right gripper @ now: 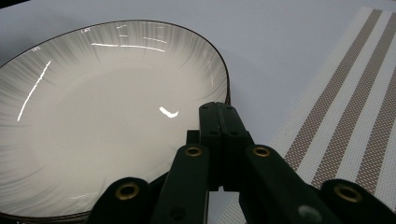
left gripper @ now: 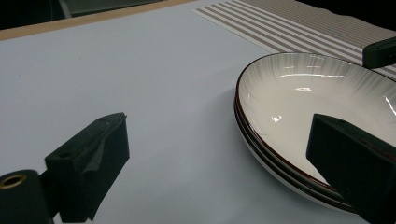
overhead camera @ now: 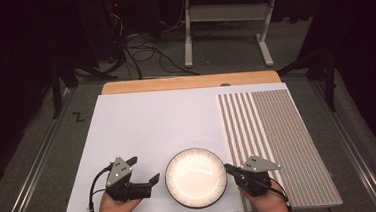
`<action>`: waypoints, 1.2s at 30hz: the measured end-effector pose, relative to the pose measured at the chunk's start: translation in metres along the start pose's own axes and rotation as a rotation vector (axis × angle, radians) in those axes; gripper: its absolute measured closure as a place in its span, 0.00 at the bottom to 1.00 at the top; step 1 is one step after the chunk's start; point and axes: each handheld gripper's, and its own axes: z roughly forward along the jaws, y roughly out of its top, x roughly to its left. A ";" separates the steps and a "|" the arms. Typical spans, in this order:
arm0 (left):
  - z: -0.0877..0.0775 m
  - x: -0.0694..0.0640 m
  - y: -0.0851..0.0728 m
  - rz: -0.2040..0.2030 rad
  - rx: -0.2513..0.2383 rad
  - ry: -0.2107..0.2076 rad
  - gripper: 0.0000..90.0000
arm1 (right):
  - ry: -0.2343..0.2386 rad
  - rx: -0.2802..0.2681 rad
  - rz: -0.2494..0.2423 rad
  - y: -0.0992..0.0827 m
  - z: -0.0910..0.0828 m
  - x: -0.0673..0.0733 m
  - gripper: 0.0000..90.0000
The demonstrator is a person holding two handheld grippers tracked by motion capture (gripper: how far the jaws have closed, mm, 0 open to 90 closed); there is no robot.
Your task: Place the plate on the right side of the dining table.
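On the near edge of the white tabletop (overhead camera: 142,124), in the high view, a stack of plates (overhead camera: 196,177) lay between the two grippers. The left gripper (overhead camera: 143,172) sat just left of the stack with its jaws spread. The right gripper (overhead camera: 229,169) sat at the stack's right rim, jaws pressed together. A striped mat (overhead camera: 278,139) covered the right side.

In the left gripper view, the stack (left gripper: 317,98) lay beside the right-hand jaw, nothing between the jaws.

In the right gripper view, the shut jaws pointed over the rim of the stack (right gripper: 102,116), gripping nothing.
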 end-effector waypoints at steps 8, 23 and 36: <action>0.000 0.000 0.000 -0.009 0.003 0.002 0.09 | -0.005 0.011 0.012 0.001 -0.001 0.001 1.00; 0.000 0.000 0.000 -0.014 0.009 -0.006 0.11 | -0.003 0.012 0.005 0.000 0.000 0.003 1.00; 0.000 0.000 0.000 -0.016 0.009 -0.007 0.11 | -0.008 0.009 0.002 -0.001 0.000 0.004 1.00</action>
